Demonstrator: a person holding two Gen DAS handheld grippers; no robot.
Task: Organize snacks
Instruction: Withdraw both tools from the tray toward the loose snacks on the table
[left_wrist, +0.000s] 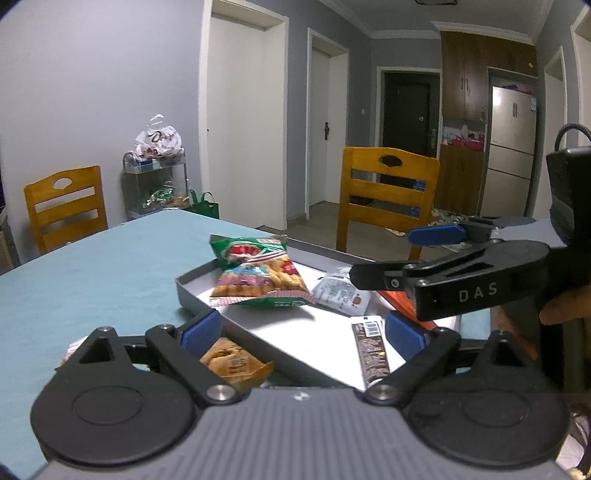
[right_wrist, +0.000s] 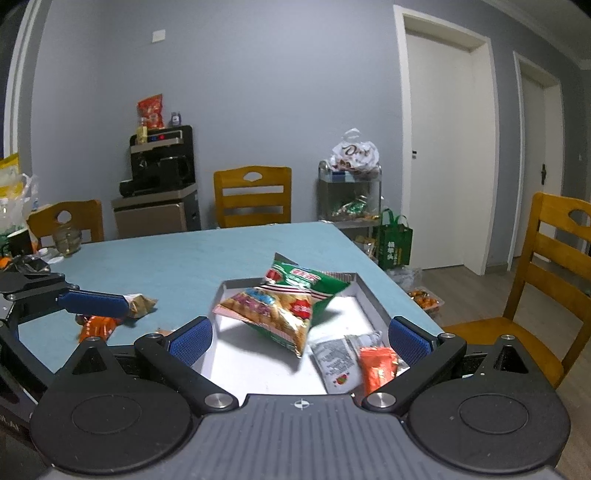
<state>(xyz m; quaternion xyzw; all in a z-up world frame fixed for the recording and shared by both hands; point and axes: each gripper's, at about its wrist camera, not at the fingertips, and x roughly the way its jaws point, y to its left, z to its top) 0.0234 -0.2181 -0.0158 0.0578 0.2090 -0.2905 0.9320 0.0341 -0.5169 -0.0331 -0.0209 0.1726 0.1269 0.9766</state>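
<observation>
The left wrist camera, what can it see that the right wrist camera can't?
Only the left wrist view shows the fridge, the dark door and a long dark snack stick in the tray. Only the right wrist view shows the black drinks machine and an orange packet on the table. Both show the green snack bag, the white tray and the blue table.

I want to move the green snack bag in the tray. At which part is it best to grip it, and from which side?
Probably grip the green snack bag at its raised upper seam, the green end propped on the tray's far wall. That flat crimped edge stands clear of the floor, so one finger can slide beneath. Come from above and the near side with the open right gripper; the puffed middle looks slippery.
</observation>
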